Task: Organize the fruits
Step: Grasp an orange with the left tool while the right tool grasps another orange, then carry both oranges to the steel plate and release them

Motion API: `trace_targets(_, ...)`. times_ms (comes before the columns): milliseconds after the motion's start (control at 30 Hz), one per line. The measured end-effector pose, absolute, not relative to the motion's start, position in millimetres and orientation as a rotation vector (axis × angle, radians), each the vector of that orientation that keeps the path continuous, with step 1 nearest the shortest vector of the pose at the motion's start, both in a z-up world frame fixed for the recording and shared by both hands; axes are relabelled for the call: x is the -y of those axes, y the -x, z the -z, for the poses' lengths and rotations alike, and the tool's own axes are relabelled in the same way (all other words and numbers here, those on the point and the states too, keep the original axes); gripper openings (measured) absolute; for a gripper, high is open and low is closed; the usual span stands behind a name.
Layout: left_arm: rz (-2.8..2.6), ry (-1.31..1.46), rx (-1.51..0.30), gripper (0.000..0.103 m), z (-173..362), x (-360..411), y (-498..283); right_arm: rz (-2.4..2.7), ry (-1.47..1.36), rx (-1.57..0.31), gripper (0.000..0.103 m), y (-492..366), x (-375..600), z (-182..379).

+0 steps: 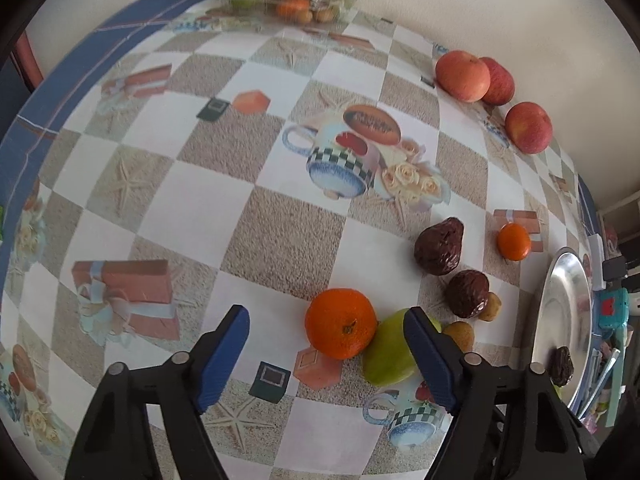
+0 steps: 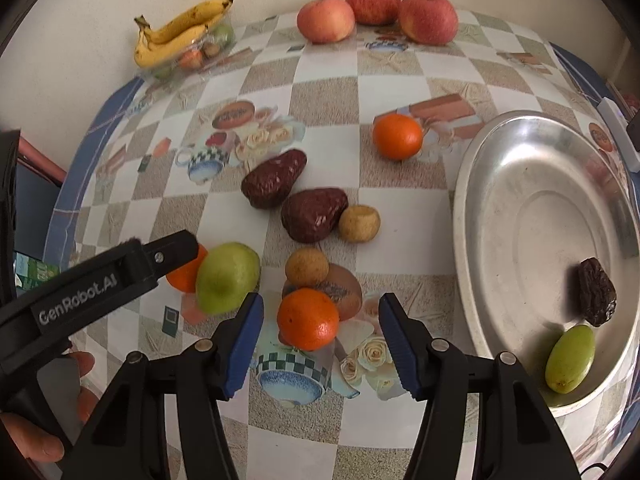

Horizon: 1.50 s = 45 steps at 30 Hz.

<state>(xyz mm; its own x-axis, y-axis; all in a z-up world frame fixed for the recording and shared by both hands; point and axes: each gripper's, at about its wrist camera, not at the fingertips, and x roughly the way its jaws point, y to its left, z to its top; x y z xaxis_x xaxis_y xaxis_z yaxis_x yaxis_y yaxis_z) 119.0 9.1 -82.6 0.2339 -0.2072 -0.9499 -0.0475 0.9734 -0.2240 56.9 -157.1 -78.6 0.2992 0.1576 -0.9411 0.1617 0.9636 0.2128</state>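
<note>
While both pairs of jaws stand spread and empty near the table's [image 2: 320,456] front edge, the right gripper [image 2: 320,340] brackets a tangerine [image 2: 307,319], light, soft-skinned, best pinched across its middle; the left gripper [image 1: 326,350] frames another tangerine [image 1: 340,323] touching a green mango [image 1: 390,356], which crowds it; farther off, avocados [image 2: 276,184], then apples [image 2: 326,20] along the back edge

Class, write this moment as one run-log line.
left gripper: open over orange | right gripper: open around second orange | metal bowl: date, green fruit
</note>
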Motion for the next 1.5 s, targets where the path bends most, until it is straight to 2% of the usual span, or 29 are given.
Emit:
trace_targets(67,0.116,0.257,-1.334,0.078,85,-11,-119,-0.001,-0.280,-1.291,0.052,-57,154,83)
trace_targets(167,0.121,0.289,-1.339,0.073,85,-13,-120,-0.005,-0.277,-1.317,0.050,-57,152,90)
trace_targets(367,0.148,0.363,-1.343,0.059,87,-18,-121,-0.032,-0.294,-1.319,0.037,-56,150,92)
trace_targets(467,0.130,0.391,-1.349,0.057,89,-20,-121,-0.036,-0.299,-1.319,0.037,-56,149,93)
trace_targets(500,0.118,0.393,-1.355,0.052,91,-22,-121,-0.037,-0.305,-1.319,0.037,-56,150,93)
trace_targets(600,0.124,0.415,-1.369,0.049,94,-25,-120,-0.035,-0.322,-1.319,0.037,-56,153,93)
trace_targets(667,0.138,0.439,-1.364,0.040,93,-25,-119,-0.024,-0.318,-1.317,0.037,-56,155,92)
trace_targets(1100,0.038,0.414,-1.240,0.039,68,-40,-119,0.053,-0.382,-1.239,0.036,-48,189,71)
trace_targets(1500,0.134,0.325,-1.206,0.039,50,-3,-117,0.217,-0.416,-1.149,0.036,-37,252,47)
